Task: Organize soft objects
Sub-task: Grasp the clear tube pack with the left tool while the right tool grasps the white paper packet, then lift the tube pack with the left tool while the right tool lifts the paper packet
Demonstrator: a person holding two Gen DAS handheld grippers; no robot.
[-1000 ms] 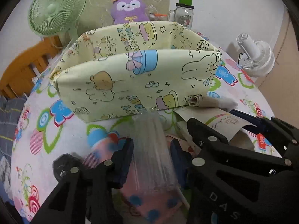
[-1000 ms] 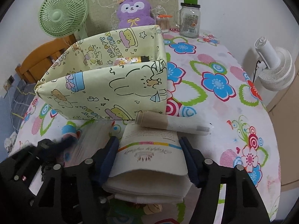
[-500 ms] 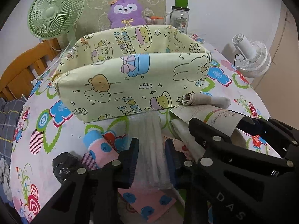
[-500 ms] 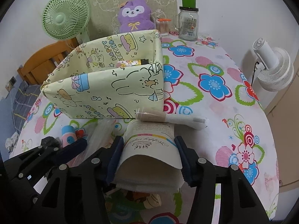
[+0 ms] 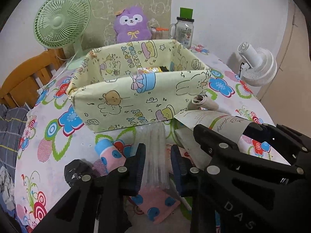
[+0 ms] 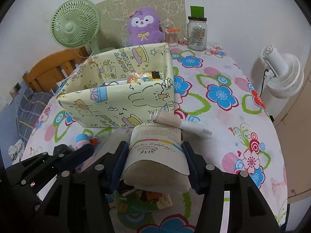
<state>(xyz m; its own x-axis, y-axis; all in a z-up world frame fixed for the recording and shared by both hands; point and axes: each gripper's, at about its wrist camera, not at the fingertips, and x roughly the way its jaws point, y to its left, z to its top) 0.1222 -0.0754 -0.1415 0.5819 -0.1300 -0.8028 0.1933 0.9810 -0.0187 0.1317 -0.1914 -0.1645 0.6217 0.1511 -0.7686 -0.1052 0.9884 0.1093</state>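
Note:
My left gripper [image 5: 157,156] is shut on a clear plastic packet [image 5: 154,155] and holds it above the table, in front of the yellow cartoon-print fabric box [image 5: 136,95]. My right gripper [image 6: 155,155] is shut on a white paper-wrapped soft pack [image 6: 155,155] with a printed label and holds it lifted, near the box [image 6: 120,104]. The same pack shows in the left wrist view [image 5: 213,124]. Colourful packets lie inside the box [image 6: 140,77]. A pink blue-dotted rolled cloth [image 5: 110,153] and a beige-and-white roll [image 6: 180,122] lie on the table.
A green fan [image 6: 74,26], a purple plush [image 6: 144,27], a glass jar [image 6: 197,32] and a cotton-swab cup stand at the back. A white fan [image 6: 281,73] is beyond the right edge. A black crumpled item [image 5: 77,171] and a cartoon-print packet [image 6: 143,200] lie near the front.
Both grippers have risen and pulled back with their loads, so the box interior now shows. The clear packet and the white pack have lifted off the table.

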